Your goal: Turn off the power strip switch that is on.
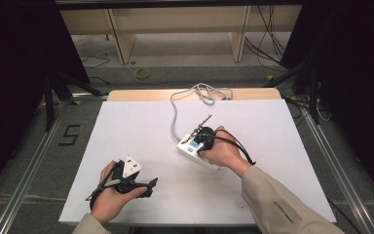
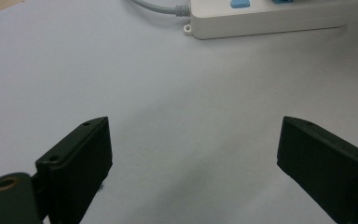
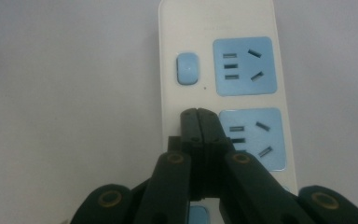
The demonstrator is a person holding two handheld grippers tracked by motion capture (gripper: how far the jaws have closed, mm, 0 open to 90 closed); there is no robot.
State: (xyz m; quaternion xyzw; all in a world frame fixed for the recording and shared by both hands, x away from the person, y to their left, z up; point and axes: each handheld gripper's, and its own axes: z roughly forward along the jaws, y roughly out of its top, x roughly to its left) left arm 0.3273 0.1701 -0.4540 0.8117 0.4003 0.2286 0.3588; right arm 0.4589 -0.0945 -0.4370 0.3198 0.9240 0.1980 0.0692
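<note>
**Switch on the power strip about to be pressed**

The power strip (image 1: pixel 198 151) is seen lying slantwise near the middle of the white counter (image 1: pixel 126 131), with its grey cord (image 1: pixel 175 114) running off to the far edge. The right tongs (image 3: pixel 198 112) are shut tight with nothing held between them. Their tips are placed over the strip's top, between two blue switches (image 3: pixel 188 68), beside the blue sockets (image 3: pixel 244 65). Whether the strip is touched cannot be told.

A switch is probably being pressed or lined up for. For the next move, the closed tips would need to be set right on a switch and pushed straight down, so the strip is not slid away.

The left tongs (image 2: pixel 193 149) are held wide open and empty, low over bare counter near the front edge. The strip is seen ahead of them. Plenty of open room is left all around the strip, and no edge is close to it.
</note>
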